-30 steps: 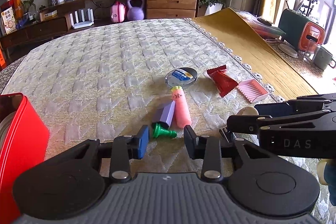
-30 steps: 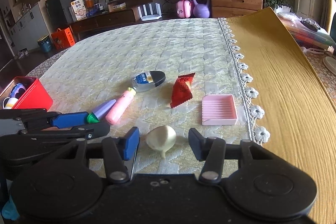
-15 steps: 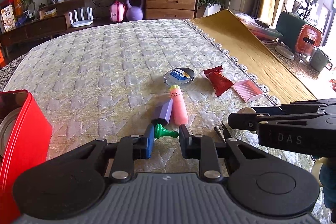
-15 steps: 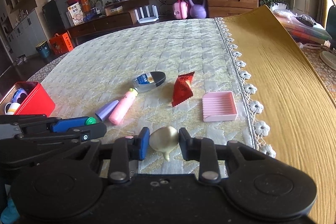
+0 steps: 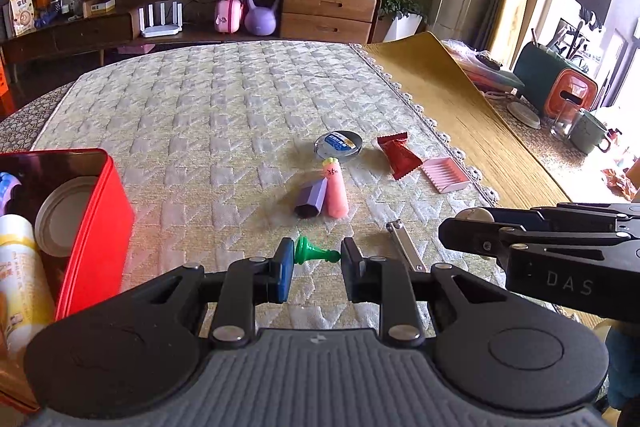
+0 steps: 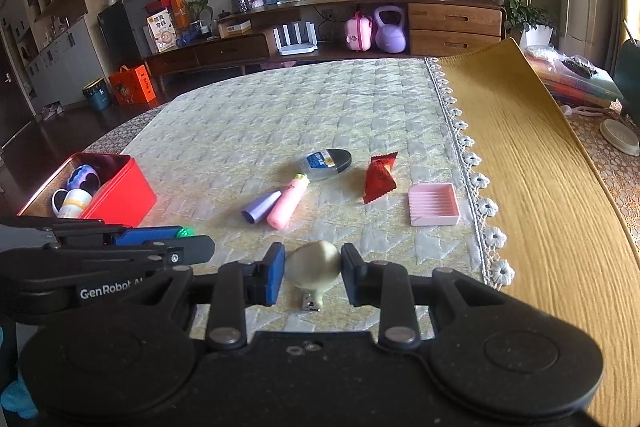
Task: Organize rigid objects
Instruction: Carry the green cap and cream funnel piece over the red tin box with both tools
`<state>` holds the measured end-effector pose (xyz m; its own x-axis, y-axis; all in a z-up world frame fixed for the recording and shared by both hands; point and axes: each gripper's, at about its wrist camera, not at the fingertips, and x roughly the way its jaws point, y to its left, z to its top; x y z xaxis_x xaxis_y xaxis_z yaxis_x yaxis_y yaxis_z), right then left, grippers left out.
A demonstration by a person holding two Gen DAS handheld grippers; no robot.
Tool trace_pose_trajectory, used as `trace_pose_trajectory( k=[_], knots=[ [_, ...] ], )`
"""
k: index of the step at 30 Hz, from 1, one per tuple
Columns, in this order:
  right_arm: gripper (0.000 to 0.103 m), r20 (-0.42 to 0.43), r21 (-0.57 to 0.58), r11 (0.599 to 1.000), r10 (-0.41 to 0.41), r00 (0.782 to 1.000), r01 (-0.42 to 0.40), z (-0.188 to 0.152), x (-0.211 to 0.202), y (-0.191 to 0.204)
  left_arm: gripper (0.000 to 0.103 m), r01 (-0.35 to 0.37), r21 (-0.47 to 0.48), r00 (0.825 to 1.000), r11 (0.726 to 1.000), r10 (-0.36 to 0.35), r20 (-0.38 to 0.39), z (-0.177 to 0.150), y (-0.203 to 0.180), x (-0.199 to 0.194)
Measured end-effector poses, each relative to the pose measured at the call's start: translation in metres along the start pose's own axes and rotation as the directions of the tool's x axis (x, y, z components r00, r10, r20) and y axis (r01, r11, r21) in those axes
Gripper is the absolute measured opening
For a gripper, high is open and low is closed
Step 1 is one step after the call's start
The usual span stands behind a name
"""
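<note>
My left gripper [image 5: 316, 257] is shut on a small green pawn-shaped piece [image 5: 314, 251] and holds it just above the quilted cloth. My right gripper [image 6: 313, 269] is shut on a cream spinning top [image 6: 313, 266], lifted off the cloth. A red tin [image 5: 102, 211] stands at the left and holds a white bottle and other items; it also shows in the right wrist view [image 6: 120, 193]. A pink carrot-shaped tube [image 5: 335, 189], a purple tube [image 5: 311, 197], a round tin [image 5: 339, 145], a red wrapper [image 5: 400, 155] and a pink soap tray [image 5: 445, 174] lie ahead.
A metal nail clipper [image 5: 404, 245] lies on the cloth between the two grippers. A mustard-yellow cloth [image 6: 532, 163] covers the table's right side. Mugs and containers [image 5: 580, 123] stand at the far right. A sideboard [image 5: 240, 15] runs along the back wall.
Both grippers closed: the left on the green piece, the right on the cream top. Both have pulled back and lifted, and the left one has moved toward the red tin.
</note>
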<state>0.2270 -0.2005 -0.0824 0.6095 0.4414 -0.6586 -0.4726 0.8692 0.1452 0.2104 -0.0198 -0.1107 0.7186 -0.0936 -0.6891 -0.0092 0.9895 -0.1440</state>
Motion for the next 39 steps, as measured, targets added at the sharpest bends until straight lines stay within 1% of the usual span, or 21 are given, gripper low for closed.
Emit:
trace_pose_trajectory(
  k=[3,8,12,20,23,30,39],
  knots=[
    [0.030,0.009,-0.009,1.000,0.014,1.000,-0.013,0.002,-0.010,0.011,0.025,-0.006,-0.018,1.000,1.000,0.006,-0.008,0.000,0.007,-0.016],
    [0.030,0.022,-0.037,0.998,0.048,0.999,-0.047,0.008,-0.023,0.035,0.025,-0.011,-0.046,1.000,0.999,0.011,0.004,-0.002,0.021,-0.044],
    [0.030,0.028,-0.065,0.995,0.076,0.997,-0.074,0.015,-0.027,0.059,0.025,-0.032,-0.061,0.999,0.998,0.033,0.013,-0.003,0.036,-0.064],
    [0.030,0.036,-0.141,0.983,0.125,0.992,-0.119,0.025,-0.027,0.107,0.025,-0.076,-0.111,0.996,0.991,0.080,0.032,-0.008,0.081,-0.097],
    [0.030,0.031,-0.173,0.976,0.138,0.990,-0.131,0.028,-0.022,0.125,0.025,-0.105,-0.148,0.993,0.983,0.111,0.036,-0.010,0.106,-0.107],
    [0.030,0.004,-0.209,0.965,0.163,0.987,-0.158,0.033,-0.003,0.157,0.025,-0.167,-0.208,0.983,0.964,0.178,0.034,-0.014,0.154,-0.120],
    [0.030,-0.023,-0.248,0.953,0.171,0.985,-0.171,0.040,0.032,0.186,0.025,-0.245,-0.265,0.967,0.933,0.254,0.003,-0.023,0.197,-0.118]
  ],
)
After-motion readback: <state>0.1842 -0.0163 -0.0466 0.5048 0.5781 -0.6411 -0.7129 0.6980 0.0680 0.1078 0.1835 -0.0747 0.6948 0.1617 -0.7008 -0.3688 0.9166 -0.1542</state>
